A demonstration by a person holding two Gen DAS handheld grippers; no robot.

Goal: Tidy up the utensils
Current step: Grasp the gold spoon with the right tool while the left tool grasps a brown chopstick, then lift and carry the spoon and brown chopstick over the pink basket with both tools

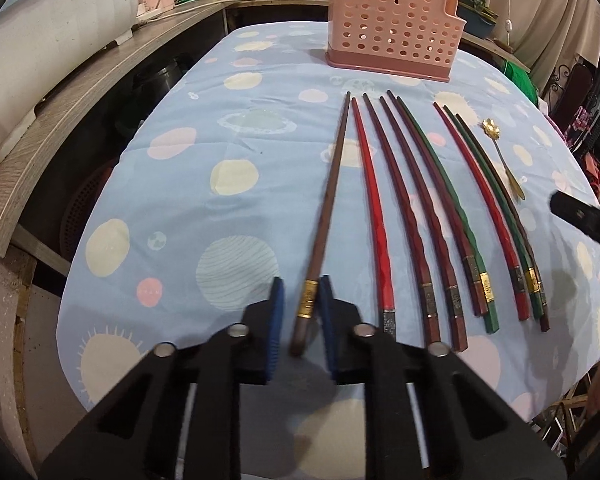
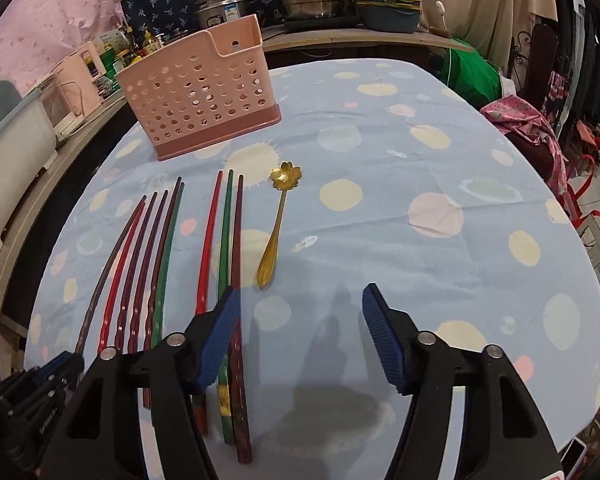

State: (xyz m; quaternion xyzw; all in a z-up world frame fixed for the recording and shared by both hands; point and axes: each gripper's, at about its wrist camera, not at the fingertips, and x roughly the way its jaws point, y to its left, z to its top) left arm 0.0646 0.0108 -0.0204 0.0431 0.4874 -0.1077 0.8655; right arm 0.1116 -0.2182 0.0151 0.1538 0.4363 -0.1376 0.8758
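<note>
Blue-padded, your left tongs [image 1: 300, 312] are pinching the brown chopstick [image 1: 327, 216] just above its gold band, its thin end pointing away from the tips toward the pink holder [image 1: 394, 24]. Lying just to the right of those tongs are the other chopsticks [image 1: 432, 216], side by side on the blue spotted cloth [image 1: 180, 184]. Your right tongs [image 2: 300, 320] are standing spread with nothing between the pads, hovering over the cloth; the left pad [image 2: 216, 336] is sitting over the red, green and dark trio [image 2: 228, 240]. Ahead of that gap and slightly left, the gold spoon [image 2: 278, 224] is lying flat, its flower-shaped bowl farthest from you.
</note>
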